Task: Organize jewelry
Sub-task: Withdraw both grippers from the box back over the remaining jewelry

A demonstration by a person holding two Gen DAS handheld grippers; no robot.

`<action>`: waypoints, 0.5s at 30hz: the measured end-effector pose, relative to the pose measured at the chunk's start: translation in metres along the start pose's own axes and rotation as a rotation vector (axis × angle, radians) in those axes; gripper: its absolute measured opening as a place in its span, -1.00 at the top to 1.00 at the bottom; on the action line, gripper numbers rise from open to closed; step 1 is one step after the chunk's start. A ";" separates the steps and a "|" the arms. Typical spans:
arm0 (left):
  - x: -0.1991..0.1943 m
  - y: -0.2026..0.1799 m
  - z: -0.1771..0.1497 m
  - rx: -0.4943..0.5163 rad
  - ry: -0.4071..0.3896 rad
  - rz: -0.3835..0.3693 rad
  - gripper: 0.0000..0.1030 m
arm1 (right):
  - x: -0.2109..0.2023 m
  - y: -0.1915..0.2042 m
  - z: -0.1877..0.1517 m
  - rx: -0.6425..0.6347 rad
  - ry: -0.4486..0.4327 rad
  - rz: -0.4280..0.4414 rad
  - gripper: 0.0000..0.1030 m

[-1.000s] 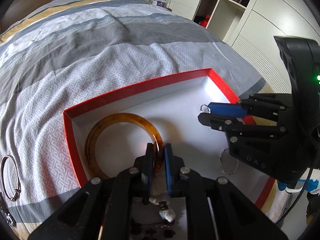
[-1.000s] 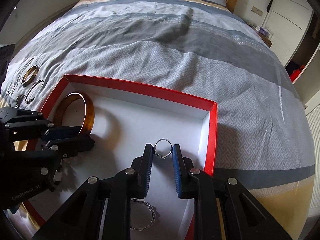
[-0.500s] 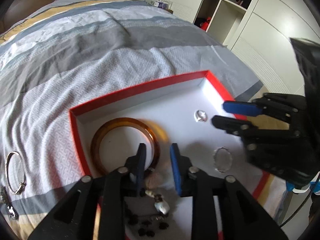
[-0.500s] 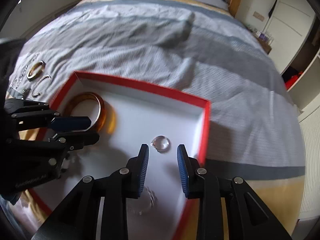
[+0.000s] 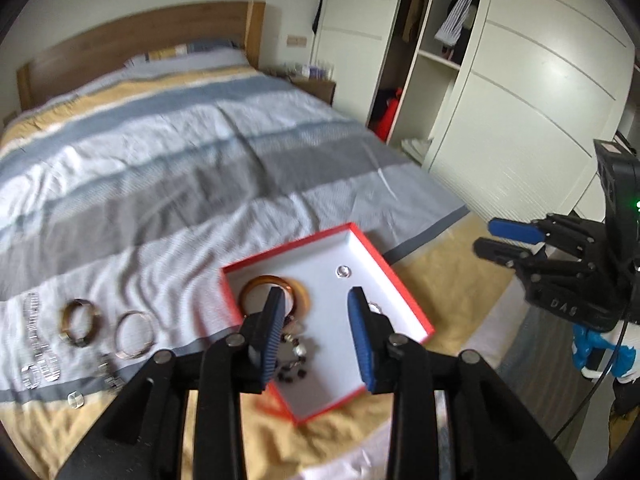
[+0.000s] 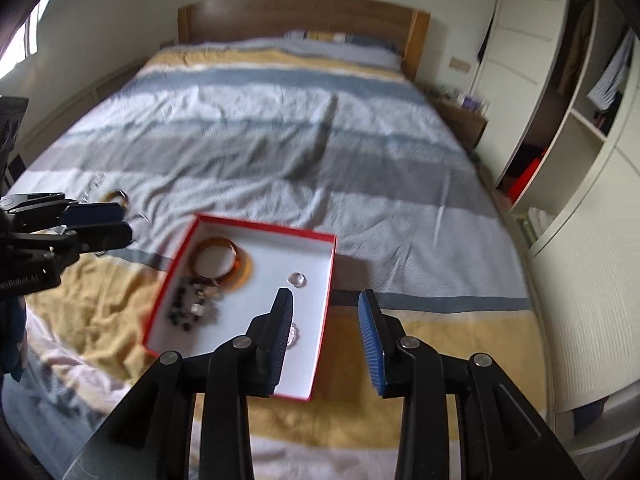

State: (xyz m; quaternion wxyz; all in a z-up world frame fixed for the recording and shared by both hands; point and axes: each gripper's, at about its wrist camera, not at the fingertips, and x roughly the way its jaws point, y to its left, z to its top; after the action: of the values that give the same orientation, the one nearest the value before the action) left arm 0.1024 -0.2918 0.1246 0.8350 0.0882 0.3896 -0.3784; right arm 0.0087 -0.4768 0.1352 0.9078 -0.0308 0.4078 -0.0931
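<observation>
Lying in the red box [image 6: 324, 276] on the bed [image 6: 280, 152] are an amber bangle [image 6: 224, 258], a small ring [image 6: 297, 279] and dark beads [image 6: 188, 304]. Left claw [image 5: 316, 336] and right claw [image 6: 326, 334] hover above, both spread apart, gripping nothing.

One red box [image 5: 404, 276] holds one amber bangle [image 5: 276, 285], one small ring [image 5: 343, 271] and one beaded bracelet [image 5: 294, 354]; two bangles [image 5: 80, 322] lie outside on the bed [image 5: 168, 168].

The right tongs [image 5: 510, 239] body reads "DAS"; the left tongs [image 6: 100, 223] body reads "enRobot AI".
</observation>
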 end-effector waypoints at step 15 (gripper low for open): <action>-0.216 0.042 -0.064 -0.002 -0.142 0.202 0.24 | -0.171 0.050 -0.026 0.050 -0.228 0.045 0.10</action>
State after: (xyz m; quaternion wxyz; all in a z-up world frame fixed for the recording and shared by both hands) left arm 0.0064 -0.1123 0.2299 0.8945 0.0991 0.3190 -0.2972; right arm -0.1151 -0.3941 0.2371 0.9506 -0.0093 0.3001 -0.0787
